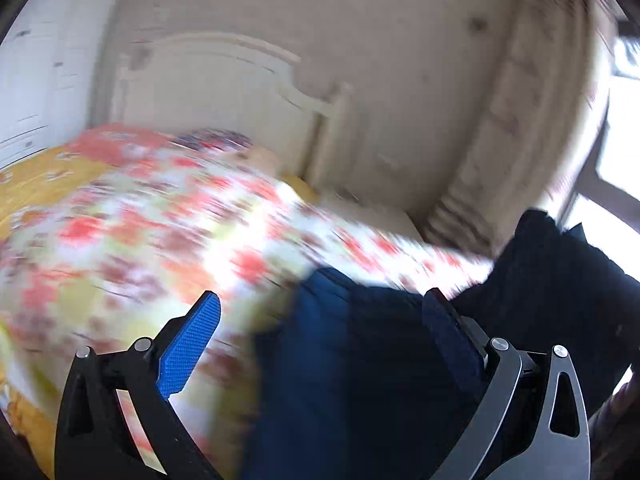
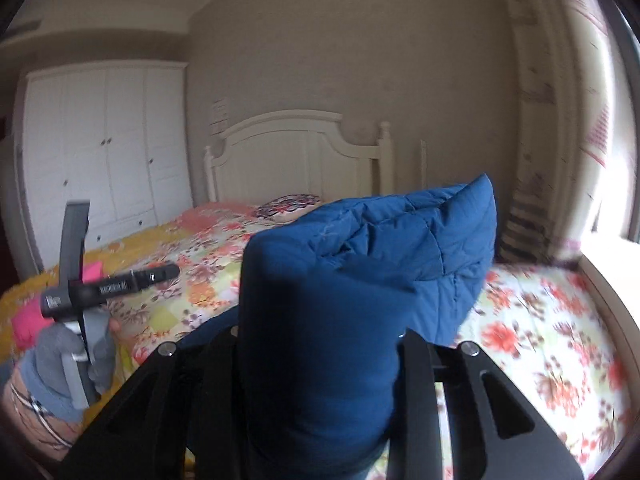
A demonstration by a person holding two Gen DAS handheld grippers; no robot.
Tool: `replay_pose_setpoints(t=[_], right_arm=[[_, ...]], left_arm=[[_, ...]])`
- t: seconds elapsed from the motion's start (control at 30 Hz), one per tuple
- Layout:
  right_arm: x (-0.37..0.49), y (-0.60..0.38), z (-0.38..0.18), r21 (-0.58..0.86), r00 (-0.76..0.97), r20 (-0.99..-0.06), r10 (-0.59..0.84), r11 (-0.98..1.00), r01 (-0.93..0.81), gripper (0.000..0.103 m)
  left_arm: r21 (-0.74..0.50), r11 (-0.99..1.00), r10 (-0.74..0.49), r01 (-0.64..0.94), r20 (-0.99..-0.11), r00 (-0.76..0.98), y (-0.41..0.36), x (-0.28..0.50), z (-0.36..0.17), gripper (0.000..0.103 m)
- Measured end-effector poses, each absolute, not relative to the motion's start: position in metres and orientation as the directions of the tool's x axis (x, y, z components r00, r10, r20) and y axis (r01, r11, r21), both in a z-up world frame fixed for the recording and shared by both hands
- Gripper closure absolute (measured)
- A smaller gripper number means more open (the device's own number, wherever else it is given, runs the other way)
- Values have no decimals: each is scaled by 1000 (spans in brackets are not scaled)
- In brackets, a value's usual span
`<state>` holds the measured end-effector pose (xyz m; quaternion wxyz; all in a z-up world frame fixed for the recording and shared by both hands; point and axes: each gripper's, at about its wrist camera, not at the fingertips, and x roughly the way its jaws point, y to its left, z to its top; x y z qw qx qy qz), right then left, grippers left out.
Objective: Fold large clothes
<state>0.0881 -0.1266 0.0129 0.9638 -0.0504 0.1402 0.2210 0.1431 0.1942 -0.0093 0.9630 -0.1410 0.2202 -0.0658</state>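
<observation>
A dark blue quilted garment [image 2: 360,264] is bunched up between my right gripper's [image 2: 320,336] black fingers, which are shut on it and hold it above the bed. The same garment [image 1: 360,360] fills the lower middle of the blurred left wrist view. My left gripper [image 1: 324,300] is open wide; its blue-padded left finger [image 1: 192,344] stands free over the bedspread and the garment lies against the right finger [image 1: 452,320]. The left gripper also shows in the right wrist view [image 2: 80,292], held in a gloved hand at the left.
The bed has a floral bedspread [image 2: 540,340] and a yellow sheet [image 2: 132,244]. A white headboard [image 2: 296,148] stands at the far end with a pillow [image 2: 288,204]. A white wardrobe [image 2: 104,144] is at the left, a bright window [image 2: 624,208] and curtain at the right.
</observation>
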Motion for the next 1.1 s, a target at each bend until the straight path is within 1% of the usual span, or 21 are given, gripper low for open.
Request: replay_pose_setpoints(t=[0.07,0.13,0.2,0.23,0.27,0.33,0.47,0.53,0.57,0.67,0.7,0.73,0.77,0.8,0.83,0.87,0.9,0.97,1.0,1.03,1.1], right_arm=[[98,-59,0,-169,835,-350,424,849,-501,74],[106,8,-31,-284,787,-451,422,768,-574,74],[110,65,-78,-443,751,-570,333,646,-622,74],[107,86,-104,-537,768,-578,277,579,-613,69],[104,99,-122,-624,802,-552,228,525,-578,65],[99,107,-134,-681,827,-530,188,487,-548,61],[101,106,-128,-662,818,-543,190,503,-556,60],[94,106,-131,-684,831,-526,181,490,-540,59],[93,107,-132,-679,833,-522,184,501,-536,58],[81,113,-143,-719,851,-488,195,462,-519,52],[77,111,-143,-722,848,-485,211,450,-525,51],[73,107,-141,-714,840,-492,229,447,-539,47],[68,102,-138,-694,824,-506,254,448,-564,43],[63,95,-133,-662,798,-526,294,448,-601,40],[58,86,-126,-624,763,-549,341,440,-646,34],[53,77,-118,-581,726,-571,383,436,-687,30],[47,63,-107,-514,676,-592,438,440,-736,30],[38,30,-81,-373,574,-598,560,439,-817,31],[36,5,-65,-310,542,-577,611,451,-837,31],[38,-15,-52,-289,551,-545,631,476,-831,31],[57,-58,-27,-262,626,-473,620,579,-772,31]], left_arm=[[-309,951,-116,-8,-383,916,231,133,1,6],[-303,952,-72,-49,-373,925,254,123,8,6],[-284,958,-61,-52,-377,924,265,117,12,6],[-268,962,-68,-40,-381,922,269,114,13,6],[-243,970,-84,-15,-392,916,268,115,16,6],[-165,984,-138,72,-434,890,255,119,25,6],[-12,958,-254,286,-497,830,195,166,37,5],[5,917,-330,399,-552,766,157,196,42,5],[24,894,-345,447,-599,723,134,216,40,5],[117,867,-283,484,-684,672,87,260,22,5],[121,856,-269,503,-727,632,77,274,10,5],[119,848,-254,516,-763,594,71,284,-4,5],[150,846,-203,511,-796,570,66,295,-25,5],[216,844,-127,491,-809,574,64,301,-48,4],[218,842,-128,494,-808,575,68,304,-68,4],[160,858,-177,489,-800,573,78,304,-77,4],[65,884,-240,463,-787,568,94,304,-85,4],[1,916,-266,400,-746,611,121,297,-94,4],[-25,933,-264,360,-726,635,135,294,-96,4],[-72,947,-269,313,-709,652,152,291,-103,4],[-154,949,-302,275,-694,654,173,292,-110,4]])
